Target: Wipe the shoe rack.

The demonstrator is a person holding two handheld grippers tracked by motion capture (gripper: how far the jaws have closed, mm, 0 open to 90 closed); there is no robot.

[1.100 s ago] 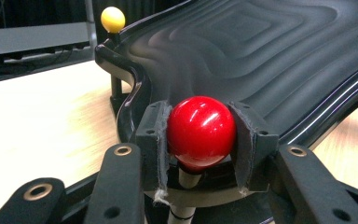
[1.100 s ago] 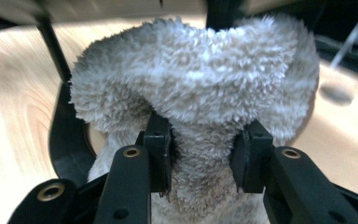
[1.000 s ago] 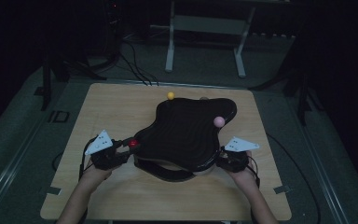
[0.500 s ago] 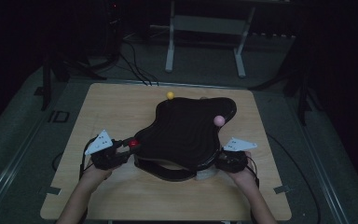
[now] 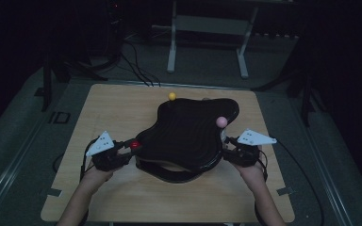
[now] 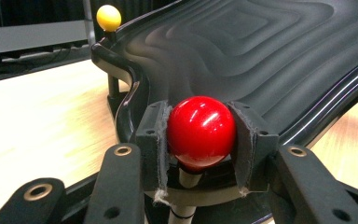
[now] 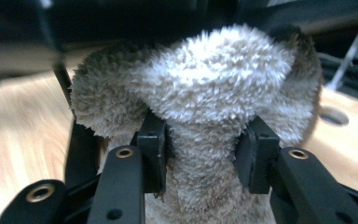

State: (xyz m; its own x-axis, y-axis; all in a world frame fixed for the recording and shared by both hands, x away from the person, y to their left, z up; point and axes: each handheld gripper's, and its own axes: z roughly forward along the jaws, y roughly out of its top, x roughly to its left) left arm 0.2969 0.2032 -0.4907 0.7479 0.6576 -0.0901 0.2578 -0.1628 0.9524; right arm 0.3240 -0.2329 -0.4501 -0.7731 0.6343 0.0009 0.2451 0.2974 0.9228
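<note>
While my left gripper (image 6: 200, 140) squeezes the red ball (image 6: 201, 131) on the black tray (image 5: 188, 134), my right gripper (image 7: 200, 154) pinches a fluffy cloth (image 7: 200, 93).

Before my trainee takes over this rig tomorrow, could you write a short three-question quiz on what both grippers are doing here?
1. True or false: the left gripper is shut on the red ball.
2. The right gripper pinches: A) fluffy grey cloth B) a pink ball C) a cable.
3. What colour is the ball at the far edge of the black ridged tray?

Key: 1 true; 2 A; 3 yellow.
</note>
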